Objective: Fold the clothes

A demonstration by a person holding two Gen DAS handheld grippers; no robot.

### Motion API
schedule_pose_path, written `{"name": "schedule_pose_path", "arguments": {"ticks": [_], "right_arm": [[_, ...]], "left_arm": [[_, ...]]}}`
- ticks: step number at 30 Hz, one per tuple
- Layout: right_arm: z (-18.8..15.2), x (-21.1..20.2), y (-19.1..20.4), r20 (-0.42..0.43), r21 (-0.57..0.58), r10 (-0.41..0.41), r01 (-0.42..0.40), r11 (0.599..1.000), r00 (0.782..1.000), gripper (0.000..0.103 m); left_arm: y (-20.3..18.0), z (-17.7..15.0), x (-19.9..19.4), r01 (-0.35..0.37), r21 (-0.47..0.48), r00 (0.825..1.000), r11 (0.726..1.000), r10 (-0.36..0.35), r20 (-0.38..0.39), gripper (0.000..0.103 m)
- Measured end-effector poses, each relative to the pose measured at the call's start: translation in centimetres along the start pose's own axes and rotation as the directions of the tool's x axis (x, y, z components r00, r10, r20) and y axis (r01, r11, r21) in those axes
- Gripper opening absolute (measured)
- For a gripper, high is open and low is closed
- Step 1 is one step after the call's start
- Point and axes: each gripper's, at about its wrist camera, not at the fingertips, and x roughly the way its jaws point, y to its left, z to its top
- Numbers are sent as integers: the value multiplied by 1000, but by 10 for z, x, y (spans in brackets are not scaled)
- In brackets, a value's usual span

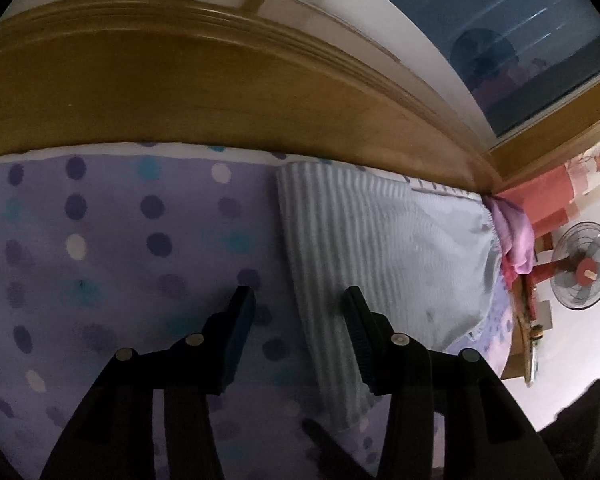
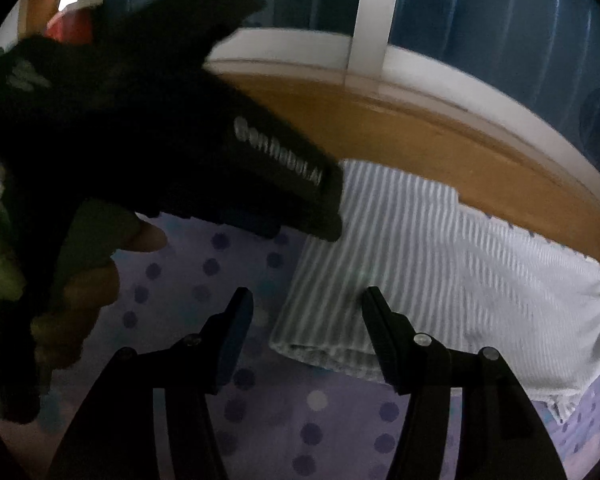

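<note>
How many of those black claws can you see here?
2. The right claw hangs open over the near edge of the folded striped garment. The left claw hangs open over that garment's left edge, above the dotted bedsheet.

My bed (image 1: 100, 240) wears a purple sheet with dots, backed by a wooden headboard (image 1: 180, 92). A folded, striped pale garment (image 2: 420, 248) lies directly on it.

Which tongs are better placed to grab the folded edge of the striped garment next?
Right, probably. The right tongs are open around the striped garment's folded corner; the left tongs are open mostly over the dotted sheet.
</note>
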Motion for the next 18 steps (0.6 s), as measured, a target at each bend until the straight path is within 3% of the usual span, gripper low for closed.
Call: {"name": "schedule_pose_path", "arguments": {"ticks": [3,6,10,15,18], "right_arm": [[-2,11,3,-7,-11,-20,20,1000,1000,56],[-6,8,0,-1,3,-45,45,999,999,40],[-11,1,-9,14,35,-35,34,999,999,26],[-16,-21,-27,55,99,40,-45,994,998,14],[-16,-35,-41,109,113,95,-107,988,990,14]], "left_arm": [[-6,1,7,31,10,999,999,-31,-22,47],[-13,-1,17,64,18,997,998,-63,-43,47],[-24,-3,22,23,42,1000,999,-22,-18,42],[-28,-3,14,23,19,1000,1000,-23,14,27],[-37,-4,3,31,13,998,999,-32,45,27]]}}
